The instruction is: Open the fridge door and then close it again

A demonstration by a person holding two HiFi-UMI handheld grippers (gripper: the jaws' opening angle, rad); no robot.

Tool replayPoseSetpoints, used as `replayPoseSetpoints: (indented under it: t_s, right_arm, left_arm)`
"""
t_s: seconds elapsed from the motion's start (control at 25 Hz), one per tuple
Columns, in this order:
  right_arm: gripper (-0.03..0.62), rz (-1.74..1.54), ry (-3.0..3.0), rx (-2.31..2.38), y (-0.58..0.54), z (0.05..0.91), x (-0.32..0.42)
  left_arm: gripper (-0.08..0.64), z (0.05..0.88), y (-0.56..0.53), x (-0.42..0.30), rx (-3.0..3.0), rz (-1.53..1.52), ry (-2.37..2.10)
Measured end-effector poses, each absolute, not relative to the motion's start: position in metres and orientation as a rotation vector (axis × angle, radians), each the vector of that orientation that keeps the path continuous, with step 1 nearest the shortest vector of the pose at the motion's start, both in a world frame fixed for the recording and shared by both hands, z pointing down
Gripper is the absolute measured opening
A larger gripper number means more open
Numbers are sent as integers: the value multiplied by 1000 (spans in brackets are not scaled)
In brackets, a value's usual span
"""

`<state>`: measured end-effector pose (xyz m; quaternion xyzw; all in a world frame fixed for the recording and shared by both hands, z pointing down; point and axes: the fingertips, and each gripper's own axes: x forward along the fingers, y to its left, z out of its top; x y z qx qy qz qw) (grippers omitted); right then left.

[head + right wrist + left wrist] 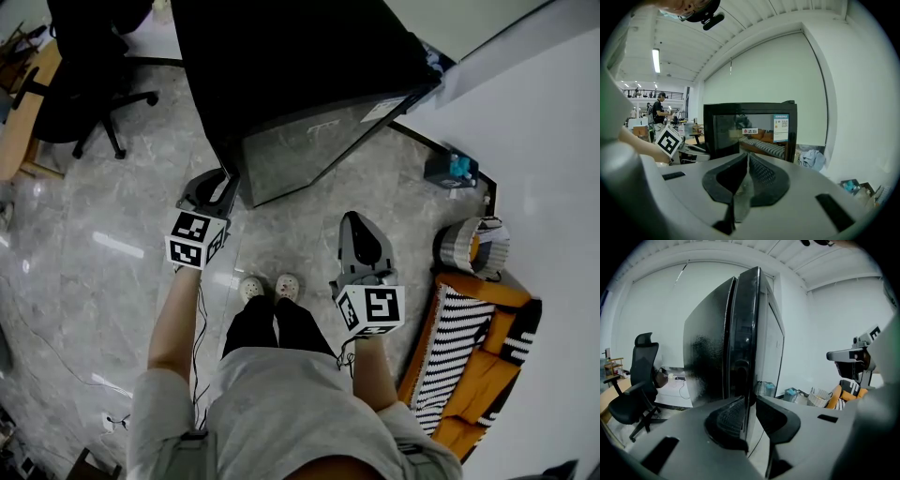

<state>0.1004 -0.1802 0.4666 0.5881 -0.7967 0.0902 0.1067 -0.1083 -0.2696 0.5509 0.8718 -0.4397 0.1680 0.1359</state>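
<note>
Left gripper (749,401) pinched the near vertical edge of the fridge (281,84) door (300,150), one ribbed pad on the dark outer side and the other on the glass face. Right gripper (746,158) hung free of it, pointed at the glass from a short way off, its jaws pressed together with nothing between them.

The black fridge stood on the grey marble floor (112,206) directly before the person's feet, close to a white wall. Its glass front mirrored the room, so what lay inside could not be made out. A blue-and-white sticker sat at the glass's upper right corner. Whether the door stood ajar could not be told.

Along the wall to the person's right were a small blue box (450,169) and, nearer, a round pale basket (473,246) whose contents were too small to tell. An orange sofa (487,356) with a black-and-white striped cover lay just beside the basket. A black office chair (84,94) stood well apart at the far left.
</note>
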Motion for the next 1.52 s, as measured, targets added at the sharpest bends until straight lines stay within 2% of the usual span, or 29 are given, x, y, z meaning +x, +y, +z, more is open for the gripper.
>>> replayPoseSetpoints:
  t_s: [0.28,0.48,0.8,1.52]
  right_arm:
    - [26,258,-2357,1741,-178,460,105]
    - [26,246,-2368,1745,-181,456,109]
    - [26,227,-2392,1748,-170,447,117]
    - [26,220,-2419,1749,-154,440,136]
  left_arm:
    - [75,549,-259,-104,2497,511,-1290]
    - [60,553,-204,-73,2569,518,-1176]
    - [49,551,-158,-35,2569,530,-1228]
    - [49,551,-144,-21,2498,505,-1302]
